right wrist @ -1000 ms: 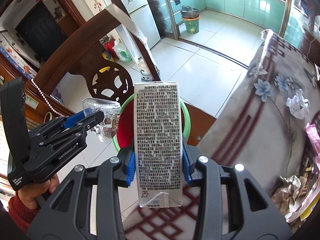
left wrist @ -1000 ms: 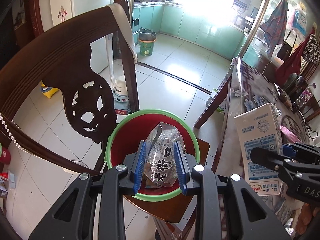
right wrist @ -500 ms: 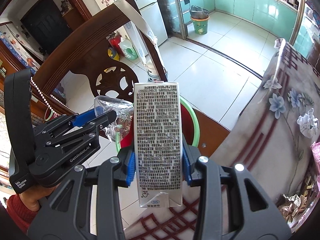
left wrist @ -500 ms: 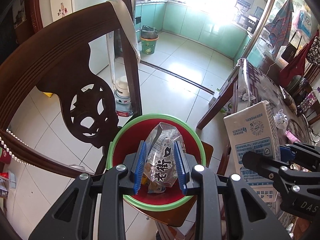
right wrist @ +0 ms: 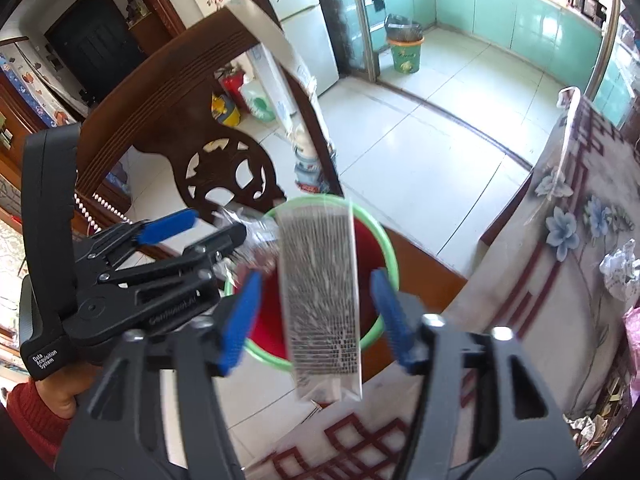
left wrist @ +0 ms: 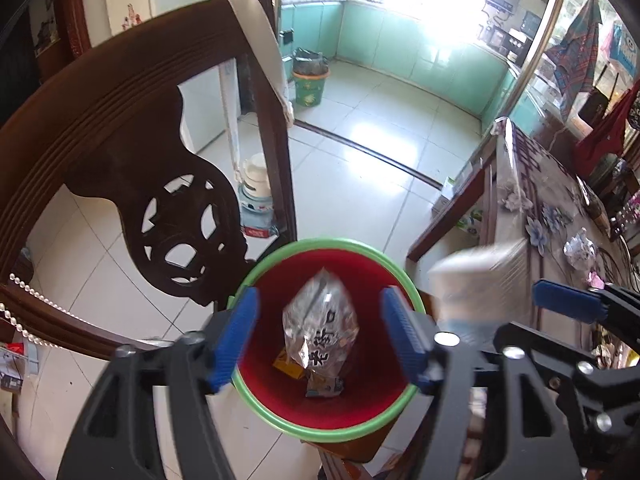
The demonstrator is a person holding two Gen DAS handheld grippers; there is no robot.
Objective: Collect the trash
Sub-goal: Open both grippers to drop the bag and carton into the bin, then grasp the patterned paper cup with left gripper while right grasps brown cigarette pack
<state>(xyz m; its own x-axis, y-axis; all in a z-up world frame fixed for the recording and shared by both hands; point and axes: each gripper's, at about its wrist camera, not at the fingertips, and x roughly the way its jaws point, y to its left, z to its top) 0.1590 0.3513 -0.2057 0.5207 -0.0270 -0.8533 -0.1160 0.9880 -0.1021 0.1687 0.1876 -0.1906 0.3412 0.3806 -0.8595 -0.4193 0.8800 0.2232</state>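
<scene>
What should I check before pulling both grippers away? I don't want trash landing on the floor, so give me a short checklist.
1. Left gripper clear of the snack bag: ok, jaws opening, pads off it.
2. Snack bag over the red bin: ok.
3. Right gripper clear of the carton: ok, jaws opening, gaps on both sides.
4. Carton lined up with the bin: cannot tell; in the left wrist view it looks beside the rim.
5. Bin steady on the chair seat: cannot tell.
</scene>
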